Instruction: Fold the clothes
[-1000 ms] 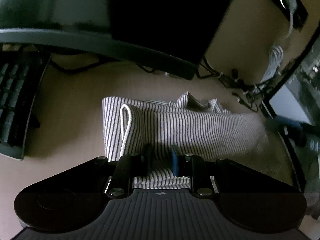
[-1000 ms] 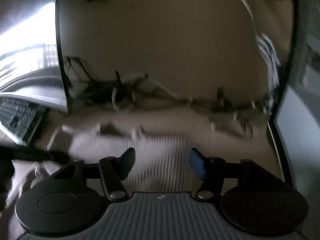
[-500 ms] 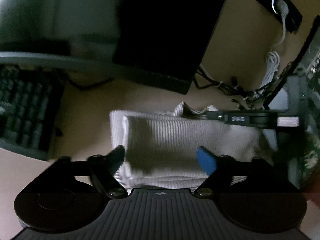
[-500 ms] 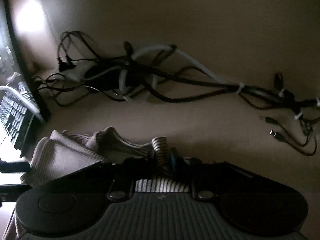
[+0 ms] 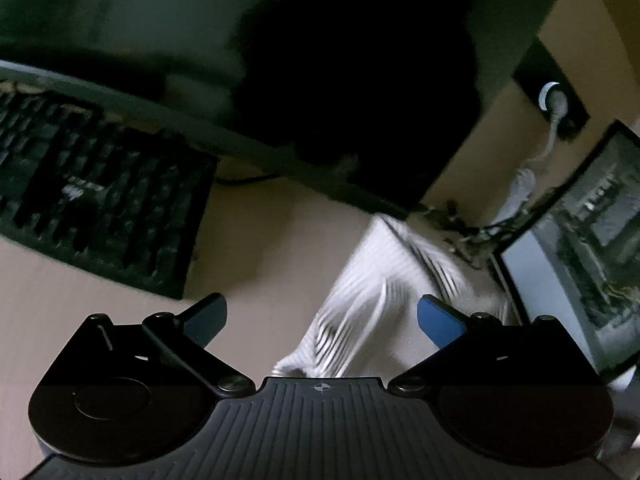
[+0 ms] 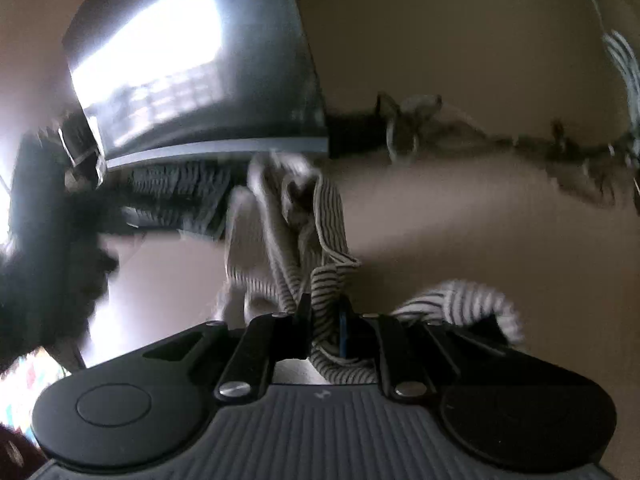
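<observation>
Meanwhile we lift one striped garment: our right gripper pinches it. Our left gripper is opening wide, holding nothing.

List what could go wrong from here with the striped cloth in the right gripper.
1. The right gripper pinches only a bunched edge of the striped cloth, so the earlier fold may fall open as it hangs.
2. The left gripper is opening with nothing pressed between its pads, leaving one hold only.
3. The dangling cloth could snag the cables or drag over the keyboard.
</observation>
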Tool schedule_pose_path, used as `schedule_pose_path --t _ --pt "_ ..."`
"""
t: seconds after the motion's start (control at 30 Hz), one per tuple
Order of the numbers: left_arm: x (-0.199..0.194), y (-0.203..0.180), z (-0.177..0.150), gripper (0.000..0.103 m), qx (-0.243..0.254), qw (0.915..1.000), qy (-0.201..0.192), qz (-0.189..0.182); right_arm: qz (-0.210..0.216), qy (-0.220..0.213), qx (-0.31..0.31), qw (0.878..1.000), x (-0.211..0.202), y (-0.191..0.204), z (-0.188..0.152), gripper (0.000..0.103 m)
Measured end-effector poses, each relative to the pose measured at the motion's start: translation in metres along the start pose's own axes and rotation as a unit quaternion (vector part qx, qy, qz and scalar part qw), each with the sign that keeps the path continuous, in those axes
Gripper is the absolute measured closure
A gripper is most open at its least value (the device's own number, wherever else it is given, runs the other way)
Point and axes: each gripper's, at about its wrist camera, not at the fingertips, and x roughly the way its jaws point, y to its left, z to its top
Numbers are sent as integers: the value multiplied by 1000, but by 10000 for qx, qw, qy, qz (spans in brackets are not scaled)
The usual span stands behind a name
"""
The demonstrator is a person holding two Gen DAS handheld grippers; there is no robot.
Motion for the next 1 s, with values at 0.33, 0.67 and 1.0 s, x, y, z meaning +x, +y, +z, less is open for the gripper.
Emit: schedule_pose_path --t 0.33,0.67,1.0 --pt "-4 -32 -7 0 597 9949 521 -621 -294 342 139 9989 -32 9 -47 90" --pt "-1 -8 -19 0 117 9788 1764 -1033 -710 -358 2191 9725 -87 -75 -35 27" --pt "42 -6 -36 2 -647 9650 2342 -991 -360 413 1964 9790 0 -71 -42 26"
